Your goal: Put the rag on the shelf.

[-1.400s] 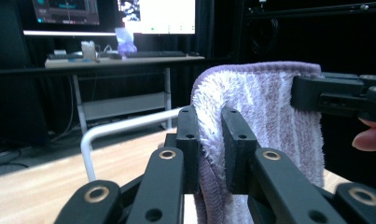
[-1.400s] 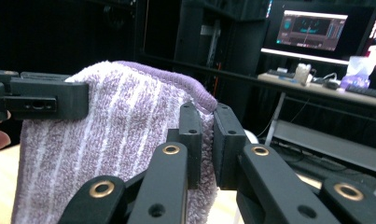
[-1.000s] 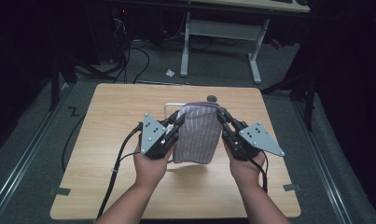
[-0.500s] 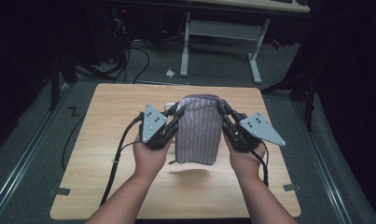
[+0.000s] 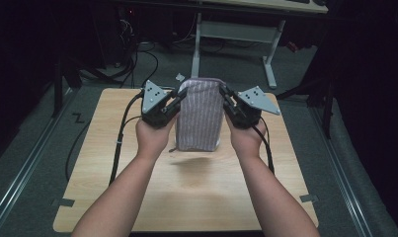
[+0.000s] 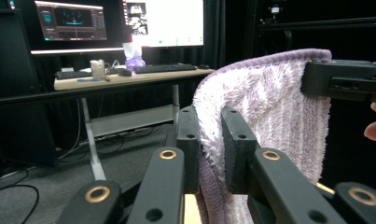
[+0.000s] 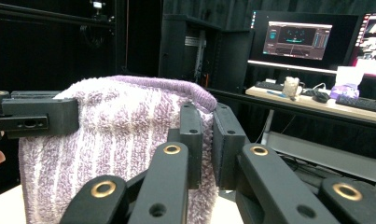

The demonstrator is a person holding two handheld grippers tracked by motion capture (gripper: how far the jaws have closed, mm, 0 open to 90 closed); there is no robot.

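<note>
High view, purple towel (image 5: 199, 116) pinched by left gripper (image 5: 174, 104), right gripper (image 5: 227, 102)

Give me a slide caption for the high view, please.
Two hand-held black tongs, left and right, hold a folded purple striped terry towel above the light wooden table.

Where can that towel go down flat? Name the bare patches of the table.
The wooden table is bare nearly everywhere. The widest patch lies between the person's forearms, under and behind the hanging purple striped towel. The left strip carries the left claw's cable; the right claw trails its cable on the right. It is tight at the far edge, around the towel.
</note>
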